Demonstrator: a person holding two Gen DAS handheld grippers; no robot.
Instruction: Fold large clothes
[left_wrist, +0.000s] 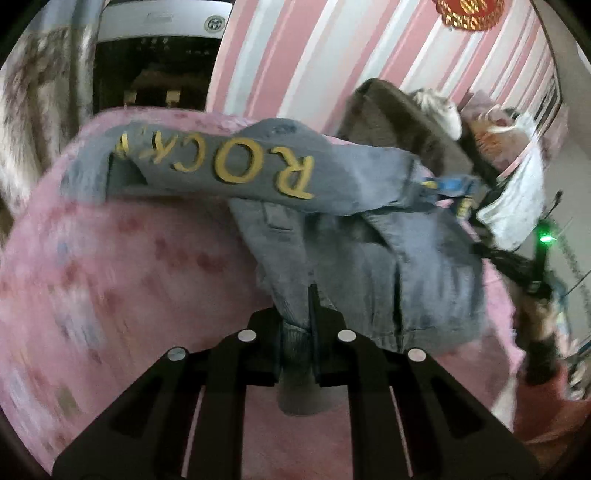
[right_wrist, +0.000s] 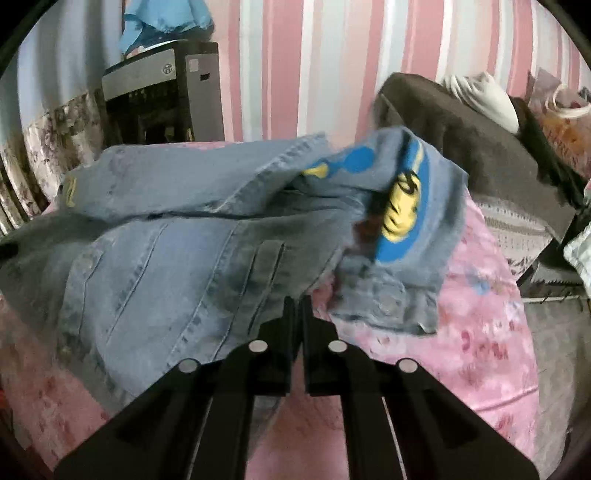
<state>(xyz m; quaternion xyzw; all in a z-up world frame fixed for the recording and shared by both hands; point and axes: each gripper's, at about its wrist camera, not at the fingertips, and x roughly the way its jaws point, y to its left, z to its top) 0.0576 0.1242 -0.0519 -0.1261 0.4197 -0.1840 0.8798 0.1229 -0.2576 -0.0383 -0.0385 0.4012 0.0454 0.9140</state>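
Note:
A blue denim jacket (left_wrist: 369, 236) with gold letters "ROCK" (left_wrist: 229, 168) lies partly lifted over a pink floral bedspread (left_wrist: 110, 258). My left gripper (left_wrist: 297, 325) is shut on a fold of the jacket's hem, cloth bunched between its fingers. In the right wrist view the same jacket (right_wrist: 166, 240) shows a blue and yellow patch (right_wrist: 402, 206) on a raised flap. My right gripper (right_wrist: 297, 314) is shut on the jacket's edge. The right gripper's handle with a green light (left_wrist: 545, 238) shows at the right of the left wrist view.
A dark brown garment (right_wrist: 472, 147) and a pile of other clothes (right_wrist: 491, 96) lie at the bed's far right. A dark appliance (right_wrist: 162, 92) stands against the pink striped wall (right_wrist: 332, 66). A floral curtain (left_wrist: 29, 122) hangs at left.

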